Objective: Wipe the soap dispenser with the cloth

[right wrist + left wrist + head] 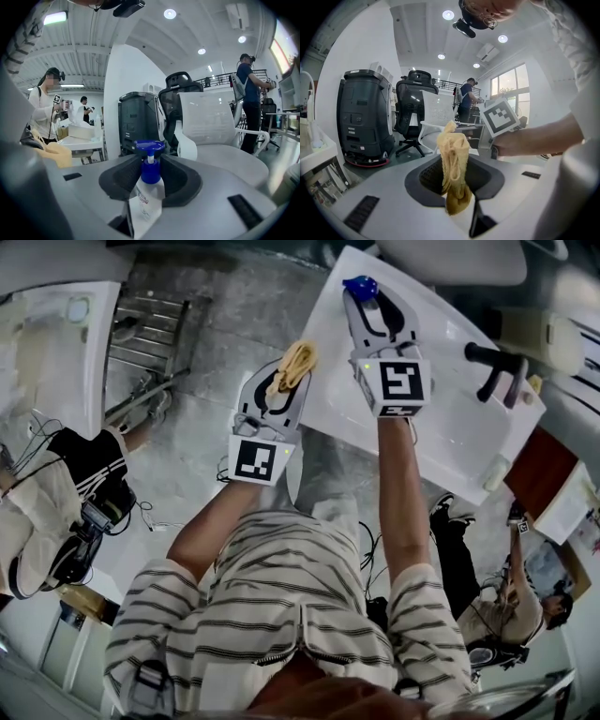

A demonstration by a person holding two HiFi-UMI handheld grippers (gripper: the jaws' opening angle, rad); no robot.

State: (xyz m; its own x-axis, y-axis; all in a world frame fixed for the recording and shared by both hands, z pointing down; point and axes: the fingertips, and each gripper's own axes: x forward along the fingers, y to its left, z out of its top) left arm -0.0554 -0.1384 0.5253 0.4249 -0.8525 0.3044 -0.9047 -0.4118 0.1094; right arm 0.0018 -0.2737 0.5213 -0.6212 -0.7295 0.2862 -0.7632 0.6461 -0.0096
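**Bring the cloth over to the bottle**

The soap dispenser (pixel 146 199) is clamped tight in the right gripper (pixel 367 298), over the far white counter (pixel 441 427). The left gripper (pixel 281 381) pinches the yellow cloth (pixel 453 168) just to its left, not touching. I think it is best to hold the bottle steady and rub softly all around.

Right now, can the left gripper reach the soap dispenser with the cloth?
Probably yes. The left gripper is shut on the cloth, the right gripper holds the soap dispenser close beside it, and nothing stands in the gap between them. The blue pump top sticks out past the fingers.
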